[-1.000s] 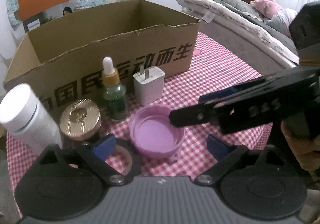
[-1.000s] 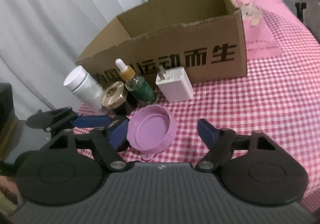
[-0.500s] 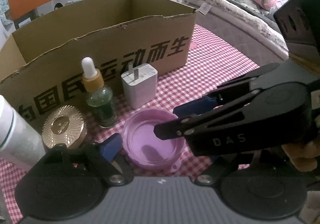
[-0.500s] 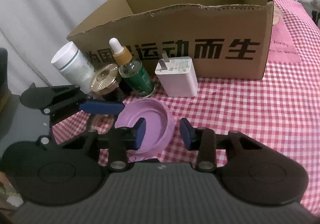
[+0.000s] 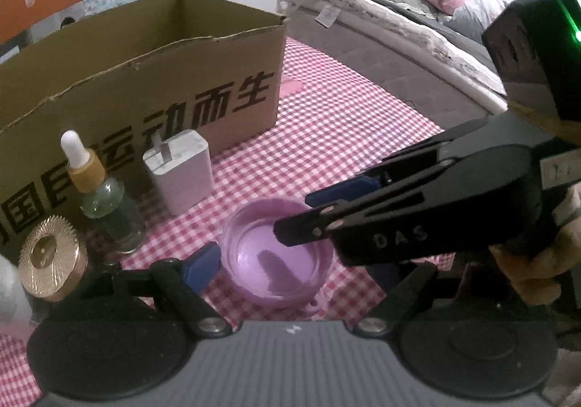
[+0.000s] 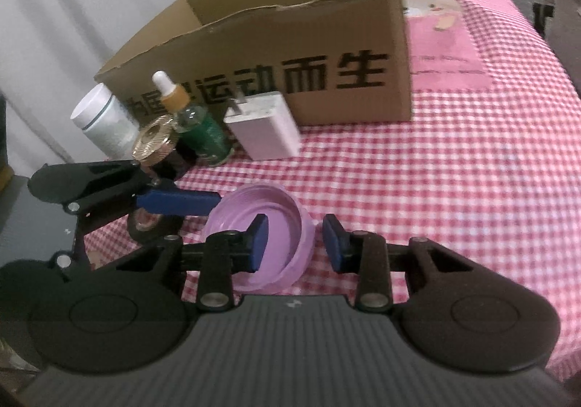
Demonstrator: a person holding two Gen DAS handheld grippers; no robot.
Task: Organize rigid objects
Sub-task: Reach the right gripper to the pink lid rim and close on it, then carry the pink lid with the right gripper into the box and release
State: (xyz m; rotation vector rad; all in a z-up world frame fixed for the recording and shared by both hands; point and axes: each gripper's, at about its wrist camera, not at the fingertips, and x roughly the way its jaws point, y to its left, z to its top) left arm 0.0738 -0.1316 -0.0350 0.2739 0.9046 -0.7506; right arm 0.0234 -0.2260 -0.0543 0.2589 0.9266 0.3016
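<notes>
Since the earlier frames the right tool [image 6: 294,243] has been brought in over the purple lid [image 6: 276,225] and its jaws narrowed from wide to a small gap; they are closing at this moment. One pad is seen inside the lid and the other just outside its right wall, so the wall lies between them — whether the pads already press on it cannot be told. The left tool [image 5: 290,272] is held wide apart, pitched down toward the worktop [image 5: 345,123], with the lid between its pads; its left pad stands just beside the lid's rim. The right tool is reached across from the right in the left wrist view, above the lid's far side. The lid rests open side up on the checked cloth, in front of the white charger [image 5: 179,170] and the dropper bottle [image 5: 105,196]. The cardboard box [image 5: 152,80] stands behind them, open-topped. Bare cloth lies to the right of the box — ample room there.
</notes>
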